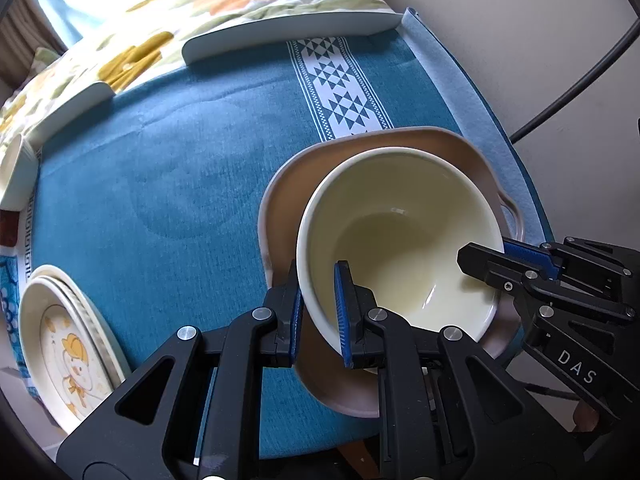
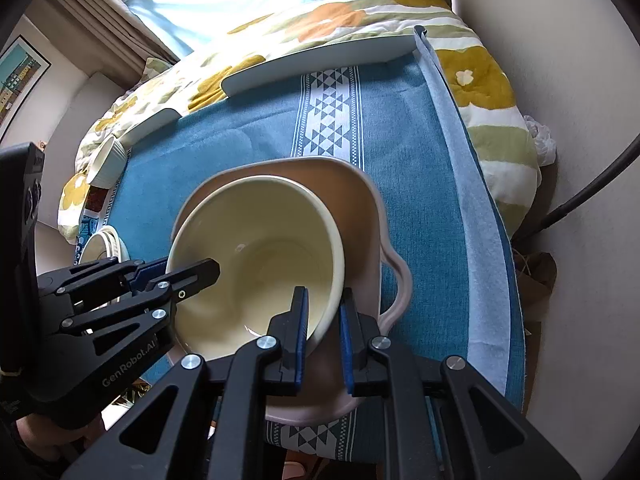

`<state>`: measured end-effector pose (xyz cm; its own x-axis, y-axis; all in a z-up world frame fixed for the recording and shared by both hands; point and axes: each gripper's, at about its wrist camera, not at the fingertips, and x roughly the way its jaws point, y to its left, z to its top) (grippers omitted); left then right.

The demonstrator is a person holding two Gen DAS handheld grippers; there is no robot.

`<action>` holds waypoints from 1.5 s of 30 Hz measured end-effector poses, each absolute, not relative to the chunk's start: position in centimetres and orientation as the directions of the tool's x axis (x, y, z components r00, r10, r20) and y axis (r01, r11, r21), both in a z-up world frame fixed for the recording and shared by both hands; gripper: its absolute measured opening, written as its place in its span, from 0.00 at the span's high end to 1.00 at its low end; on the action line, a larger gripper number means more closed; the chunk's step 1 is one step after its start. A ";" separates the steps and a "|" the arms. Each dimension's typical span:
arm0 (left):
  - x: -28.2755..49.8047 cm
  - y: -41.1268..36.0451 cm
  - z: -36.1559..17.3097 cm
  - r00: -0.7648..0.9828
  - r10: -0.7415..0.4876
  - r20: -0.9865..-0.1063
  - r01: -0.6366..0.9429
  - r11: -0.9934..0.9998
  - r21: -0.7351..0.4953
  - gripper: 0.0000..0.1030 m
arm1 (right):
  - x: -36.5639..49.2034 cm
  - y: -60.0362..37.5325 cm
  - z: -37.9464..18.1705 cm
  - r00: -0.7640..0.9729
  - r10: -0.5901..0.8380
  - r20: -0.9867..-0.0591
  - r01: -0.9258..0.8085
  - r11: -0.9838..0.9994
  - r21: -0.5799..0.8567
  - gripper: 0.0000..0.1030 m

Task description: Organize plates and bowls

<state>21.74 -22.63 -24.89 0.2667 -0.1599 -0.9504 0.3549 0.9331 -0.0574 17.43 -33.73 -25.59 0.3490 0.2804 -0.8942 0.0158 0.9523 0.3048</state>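
on the blue cloth (image 1: 160,168), both grippers (image 1: 318,312) (image 2: 324,328) pinch the bowl's (image 1: 400,240) rim; seat it level in the dish (image 1: 280,200), then release together.

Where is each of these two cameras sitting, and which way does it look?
Left wrist view: sits on the left tool, looking steeply down its fingers at the cream bowl whose rim it clamps; the right tool enters from the right.
Right wrist view: sits on the right tool, looking down at the bowl's opposite rim; the left tool enters from the left.
Both share the bowl, the pink dish under it and the blue tablecloth.
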 end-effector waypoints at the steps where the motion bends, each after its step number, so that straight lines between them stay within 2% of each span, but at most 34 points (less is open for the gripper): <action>1: 21.7 -22.7 -24.9 0.271 -0.156 -0.950 0.358 0.932 -0.051 0.88 | 17.4 -33.7 -25.6 0.349 0.276 -0.896 0.014 0.954 0.299 0.87; 7: 21.5 -23.2 -24.8 0.290 -0.134 -0.948 0.375 0.927 -0.016 0.88 | 17.2 -33.5 -25.5 0.356 0.255 -0.899 0.014 0.960 0.278 0.87; 25: 20.4 -22.8 -22.9 0.341 -0.146 -0.929 0.360 0.933 -0.015 0.86 | 16.3 -33.5 -23.9 0.391 0.209 -0.896 0.008 0.973 0.230 0.87; 36: 18.3 -18.4 -14.5 0.494 -0.207 -0.844 0.268 0.960 -0.079 0.85 | 15.1 -32.4 -17.7 0.493 0.269 -0.828 -0.117 0.963 0.243 0.87; 37: 18.1 -17.6 -13.4 0.522 -0.196 -0.830 0.242 0.967 -0.076 0.80 | 15.2 -32.0 -17.0 0.504 0.284 -0.816 -0.140 0.959 0.247 0.87; 39: 17.6 -15.8 -11.5 0.580 -0.151 -0.800 0.183 0.982 -0.052 0.46 | 15.5 -31.1 -15.7 0.525 0.309 -0.793 -0.182 0.951 0.250 0.87; 40: 17.3 -14.9 -10.5 0.614 -0.120 -0.780 0.149 0.988 -0.035 0.16 | 15.7 -30.6 -15.1 0.533 0.318 -0.784 -0.200 0.948 0.249 0.87; 41: 17.0 -13.9 -9.6 0.650 -0.093 -0.754 0.118 0.993 -0.021 0.04 | 15.9 -30.0 -14.5 0.538 0.330 -0.776 -0.219 0.943 0.249 0.87; 42: 16.6 -12.9 -8.7 0.682 -0.077 -0.727 0.094 0.995 -0.017 0.04 | 16.2 -29.4 -13.9 0.542 0.345 -0.766 -0.240 0.938 0.252 0.85; 43: 16.4 -11.9 -7.9 0.699 -0.068 -0.712 0.075 0.997 -0.021 0.04 | 16.4 -28.8 -13.4 0.546 0.360 -0.757 -0.259 0.931 0.256 0.74; 44: 16.4 -11.0 -7.4 0.704 -0.055 -0.708 0.053 0.998 -0.025 0.04 | 16.8 -28.2 -13.0 0.551 0.373 -0.746 -0.277 0.925 0.258 0.51; 45: 16.4 -10.0 -6.9 0.706 -0.036 -0.707 0.024 0.999 -0.027 0.04 | 17.1 -27.6 -12.6 0.555 0.385 -0.737 -0.295 0.920 0.259 0.37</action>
<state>16.36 -9.96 -6.93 0.7063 -0.0356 -0.7071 0.0237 0.9994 -0.0267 17.15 -27.64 -12.60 0.5547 0.3855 -0.7374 -0.2948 0.9198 0.2590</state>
